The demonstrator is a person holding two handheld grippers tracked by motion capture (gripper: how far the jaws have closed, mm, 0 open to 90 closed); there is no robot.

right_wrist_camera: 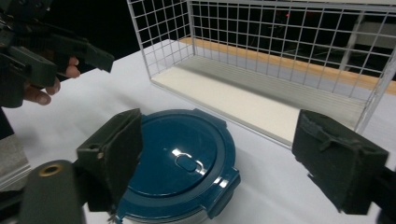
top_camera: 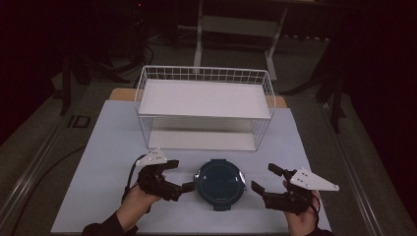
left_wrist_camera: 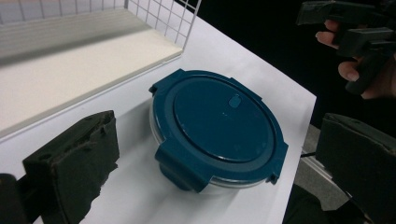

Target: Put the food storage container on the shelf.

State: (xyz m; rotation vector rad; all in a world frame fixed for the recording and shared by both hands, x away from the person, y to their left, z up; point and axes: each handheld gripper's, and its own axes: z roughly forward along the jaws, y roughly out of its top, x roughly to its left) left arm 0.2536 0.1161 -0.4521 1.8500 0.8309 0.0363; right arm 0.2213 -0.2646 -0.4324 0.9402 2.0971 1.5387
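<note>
I have the round blue lidded container [top_camera: 220, 183] on the near counter [top_camera: 113, 137], in front of the wire rack [top_camera: 204, 105]. My left gripper [top_camera: 179, 176] and right gripper [top_camera: 266, 179] flank it, jaws wide, holding nothing.

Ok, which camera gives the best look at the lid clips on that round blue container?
The left gripper view: the blue container sits whole and close between the open jaws, with several lid clips showing around the rim. The right gripper view has it close too, but one jaw covers its near side. The high view shows it whole but small and dark.
</note>
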